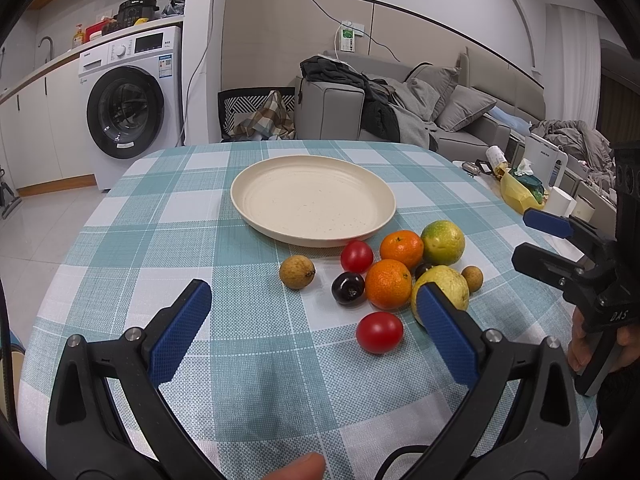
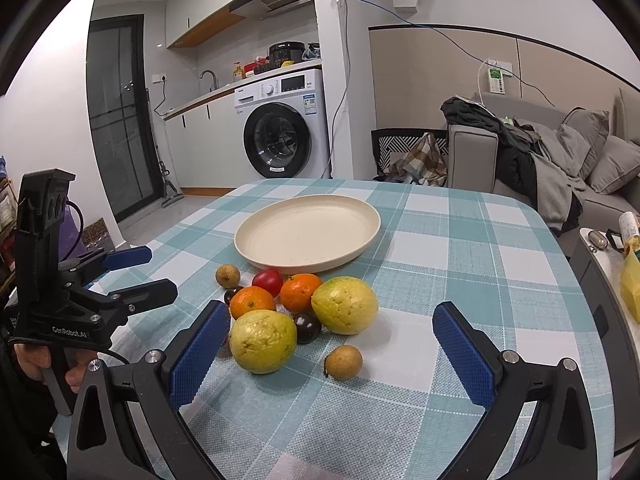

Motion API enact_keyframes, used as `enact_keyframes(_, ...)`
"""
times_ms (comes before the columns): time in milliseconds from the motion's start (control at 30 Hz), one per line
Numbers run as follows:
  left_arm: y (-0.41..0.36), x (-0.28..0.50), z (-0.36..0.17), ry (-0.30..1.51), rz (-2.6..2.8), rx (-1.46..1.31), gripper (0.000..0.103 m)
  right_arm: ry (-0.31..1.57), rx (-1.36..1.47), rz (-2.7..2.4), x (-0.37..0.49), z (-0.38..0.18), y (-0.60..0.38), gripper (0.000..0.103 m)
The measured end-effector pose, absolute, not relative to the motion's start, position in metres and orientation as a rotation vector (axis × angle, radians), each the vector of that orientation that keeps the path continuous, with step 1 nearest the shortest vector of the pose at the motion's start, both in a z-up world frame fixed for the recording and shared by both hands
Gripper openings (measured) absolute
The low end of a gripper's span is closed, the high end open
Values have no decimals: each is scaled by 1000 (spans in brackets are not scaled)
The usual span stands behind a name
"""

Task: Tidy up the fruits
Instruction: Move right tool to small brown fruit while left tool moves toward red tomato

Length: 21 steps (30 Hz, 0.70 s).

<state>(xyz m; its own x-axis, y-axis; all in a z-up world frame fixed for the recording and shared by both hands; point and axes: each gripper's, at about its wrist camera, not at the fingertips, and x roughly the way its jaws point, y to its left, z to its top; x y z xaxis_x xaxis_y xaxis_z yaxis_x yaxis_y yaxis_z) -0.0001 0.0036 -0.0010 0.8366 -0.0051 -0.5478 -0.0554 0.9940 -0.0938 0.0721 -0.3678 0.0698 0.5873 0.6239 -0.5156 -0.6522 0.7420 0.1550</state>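
A cluster of fruits [image 1: 390, 276] lies mid-frame on the checked worktop [image 1: 160, 216], just below an empty cream plate [image 1: 256, 204] whose near rim almost meets a cherry tomato [image 1: 357, 256]. Bare cloth stretches left and toward the viewer. The left hand-held gripper [image 1: 314, 324] hovers wide open, holding nothing. The right hand-held gripper [image 2: 332, 344], jaws likewise spread, brackets a yellow-green guava [image 2: 263, 346] and a longan [image 2: 343, 362].

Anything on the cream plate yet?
No. The round cream plate holds nothing; its whole inside shows. All fruit lies on the checked tablecloth beside it. Underneath is hidden.
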Motion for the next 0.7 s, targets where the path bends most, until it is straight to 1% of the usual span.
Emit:
enact_keyframes(200, 3, 0, -1, 581, 28, -108, 102, 593, -64, 743, 72, 69, -365, 103)
enact_keyframes(467, 0, 5, -8, 605, 21, -98, 102, 683, -54, 711, 85, 62, -366, 103)
enact_keyframes(700, -7, 20, -18, 715, -18, -89, 102, 789, -63, 670, 102, 49, -366, 103)
